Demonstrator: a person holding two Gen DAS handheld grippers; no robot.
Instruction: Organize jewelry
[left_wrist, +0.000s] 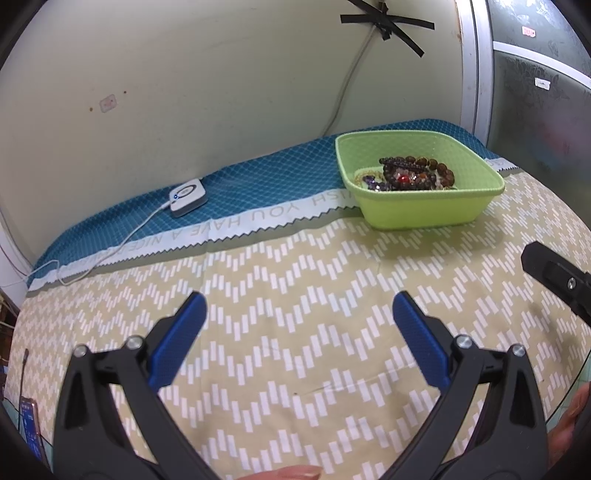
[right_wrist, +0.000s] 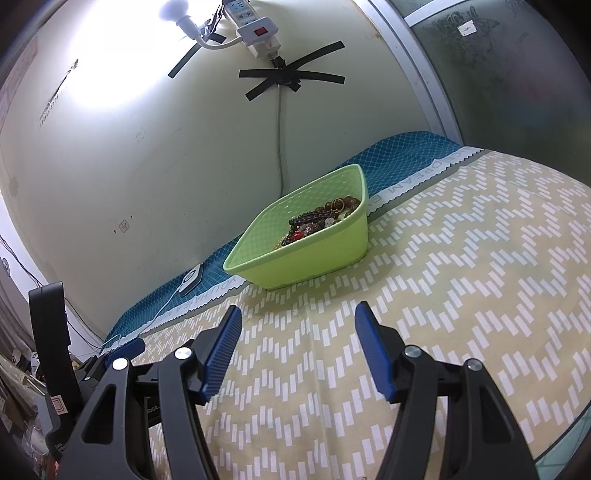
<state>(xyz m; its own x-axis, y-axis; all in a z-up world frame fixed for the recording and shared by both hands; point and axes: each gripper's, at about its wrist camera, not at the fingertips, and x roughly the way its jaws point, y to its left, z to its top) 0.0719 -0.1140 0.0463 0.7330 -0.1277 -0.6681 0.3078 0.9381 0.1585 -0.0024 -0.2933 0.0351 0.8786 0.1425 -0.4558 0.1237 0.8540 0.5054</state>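
jewelry (left_wrist: 413, 173) tangled, pieces indistinct, phone (left_wrist: 31, 424) cut by frame edge

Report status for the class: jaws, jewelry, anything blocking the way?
Left gripper and right gripper: jaws open, empty. Jewelry piled in green basket, untouched. Patterned cloth between grippers and basket shows no obstruction.

L wrist cam low over cloth, R cam alike, both face green basket (left_wrist: 417, 206).

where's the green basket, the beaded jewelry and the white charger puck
green basket (left_wrist: 424, 210): left wrist view, on its front outer wall.
beaded jewelry (left_wrist: 413, 173): left wrist view, on the dark bead pile inside the basket.
white charger puck (left_wrist: 187, 196): left wrist view, on its top face.
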